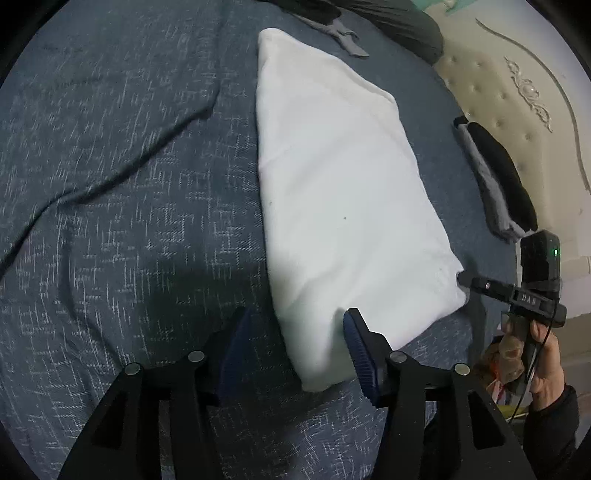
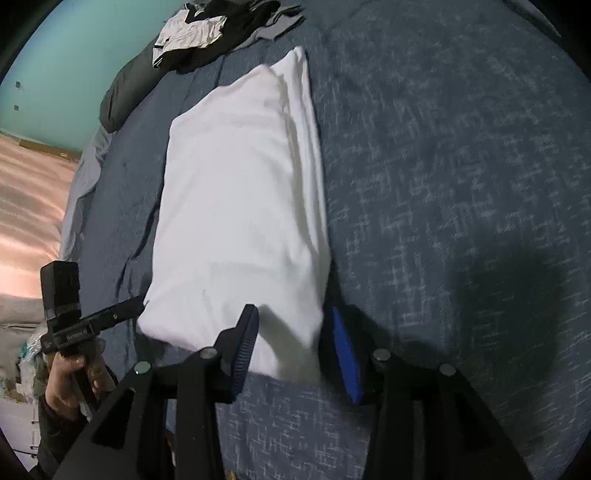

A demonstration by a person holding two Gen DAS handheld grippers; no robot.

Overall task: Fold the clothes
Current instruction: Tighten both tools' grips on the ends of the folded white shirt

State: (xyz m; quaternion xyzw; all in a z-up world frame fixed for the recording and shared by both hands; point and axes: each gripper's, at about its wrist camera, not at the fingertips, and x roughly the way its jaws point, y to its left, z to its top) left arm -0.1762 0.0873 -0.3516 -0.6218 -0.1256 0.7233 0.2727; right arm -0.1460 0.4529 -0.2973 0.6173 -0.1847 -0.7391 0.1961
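A white folded garment point(image 1: 332, 177) lies as a long, thick rectangle on the blue bedspread point(image 1: 110, 166). My left gripper point(image 1: 295, 328) stands open over its near left corner, which sits between the fingers with a gap on the left side. The right gripper point(image 2: 295, 321) is open around the near right corner of the same white garment point(image 2: 236, 192), and the cloth there is blurred. The left wrist view shows the right gripper point(image 1: 466, 279) at the garment's edge. The right wrist view shows the left gripper point(image 2: 137, 301) at the opposite edge.
A folded black and grey stack point(image 1: 495, 177) lies by the cream tufted headboard point(image 1: 517, 92). Loose dark and white clothes point(image 2: 207, 33) are heaped at the far end of the bed. The bed's left edge drops to a wooden floor point(image 2: 29, 203).
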